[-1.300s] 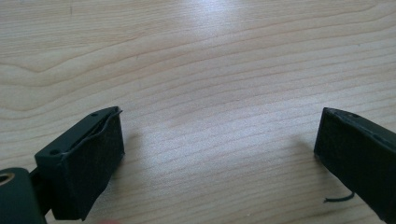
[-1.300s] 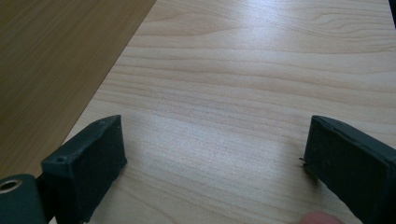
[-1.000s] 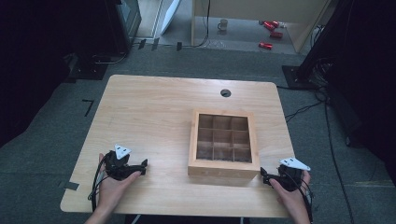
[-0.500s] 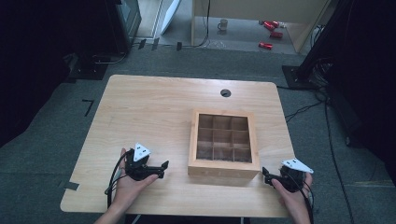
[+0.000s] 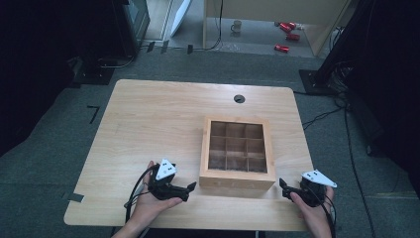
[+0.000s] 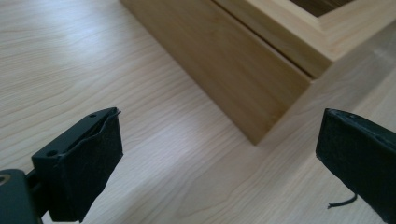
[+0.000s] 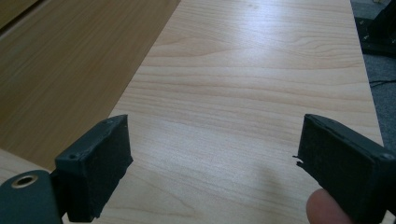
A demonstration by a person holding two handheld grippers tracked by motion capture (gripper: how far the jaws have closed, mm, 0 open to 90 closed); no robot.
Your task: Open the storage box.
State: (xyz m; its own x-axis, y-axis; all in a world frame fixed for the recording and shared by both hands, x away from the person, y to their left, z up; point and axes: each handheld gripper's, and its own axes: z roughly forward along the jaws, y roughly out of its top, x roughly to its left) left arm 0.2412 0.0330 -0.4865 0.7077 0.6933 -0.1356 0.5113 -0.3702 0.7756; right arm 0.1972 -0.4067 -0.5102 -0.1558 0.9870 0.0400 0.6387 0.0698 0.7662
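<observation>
Box position first: wooden compartment box sits on the table, right of centre, nine-cell grid facing up, near wall parallel to the near table edge. Footprint roughly square, so no strong long axis; what matters is which corner faces which gripper.

Left gripper lies at the near edge, just left of the box's near-left corner, tips pointing right toward it. Left gripper view: that corner stands between and ahead of the two pads, close but not touching. Jaws wide apart, nothing between them.

Right gripper lies just right of the near-right corner, tips pointing left and slightly away. Right gripper view: the box's right wall runs along the left of the frame, beside the line of the jaws. Jaws have just been closing a little, yet stand well apart with bare table between.

Judgement: the two grippers flank the near wall. Left sits squarer to its corner and seems readier to engage. Box cells appear empty, though deep shadow hides the bottoms.
</observation>
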